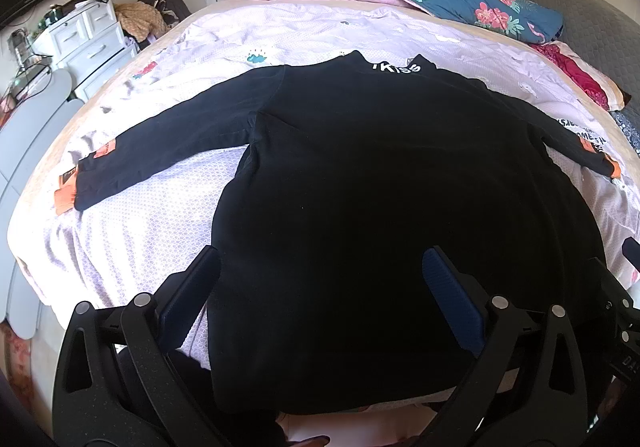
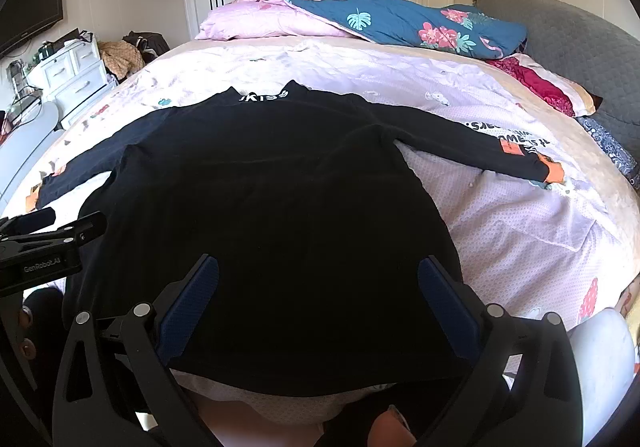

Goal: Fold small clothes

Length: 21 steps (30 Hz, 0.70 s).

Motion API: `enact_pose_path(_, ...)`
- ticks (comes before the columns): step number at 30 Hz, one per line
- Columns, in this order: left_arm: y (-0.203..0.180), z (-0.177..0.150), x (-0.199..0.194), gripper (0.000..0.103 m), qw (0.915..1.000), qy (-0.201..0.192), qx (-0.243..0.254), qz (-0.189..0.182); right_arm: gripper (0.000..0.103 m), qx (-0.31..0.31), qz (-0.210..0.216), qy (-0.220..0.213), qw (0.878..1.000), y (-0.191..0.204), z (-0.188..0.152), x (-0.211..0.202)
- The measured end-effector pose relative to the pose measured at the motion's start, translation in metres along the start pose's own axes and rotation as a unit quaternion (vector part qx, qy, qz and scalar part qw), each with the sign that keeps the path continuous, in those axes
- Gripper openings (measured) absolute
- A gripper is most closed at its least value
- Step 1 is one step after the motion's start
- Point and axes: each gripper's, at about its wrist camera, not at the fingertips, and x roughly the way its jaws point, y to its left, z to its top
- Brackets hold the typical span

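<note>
Both tools sit at the near hem of the black long-sleeved top (image 1: 360, 187), jaws spread wide and holding nothing. From its own camera the left gripper (image 1: 320, 299) hovers over the hem's left part, one finger off the cloth above the sheet, the other above the fabric; the right gripper (image 2: 318, 303) hangs over the hem's right part, both fingers framing dark cloth. Whether any pad touches the fabric cannot be told.

That top lies flat on the bed, collar away from the person, white lettering at the neck, with the left sleeve (image 1: 160, 143) and right sleeve (image 2: 480, 151) stretched out to either side, orange patches at the cuffs. Laid out like this, the garment looks ready for a first fold, and the hem corners seem the likely grasp points.

Around it the pale printed bedsheet (image 2: 500, 231) leaves open room beside both sleeves and beyond the collar. A pink and blue floral duvet (image 2: 380, 23) is bunched well apart at the far end, and the hem lies close to the bed's near edge.
</note>
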Motion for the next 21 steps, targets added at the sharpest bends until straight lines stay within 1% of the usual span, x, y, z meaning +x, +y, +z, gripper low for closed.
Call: enact_pose_path(21, 0.0001, 0.0028, 0.0021, 0.095, 1.0000, -0.001, 0.002, -0.003, 0.099, 0.000, 0.002, -0.003, 1.000, 0.0026, 0.0043, -0.0023)
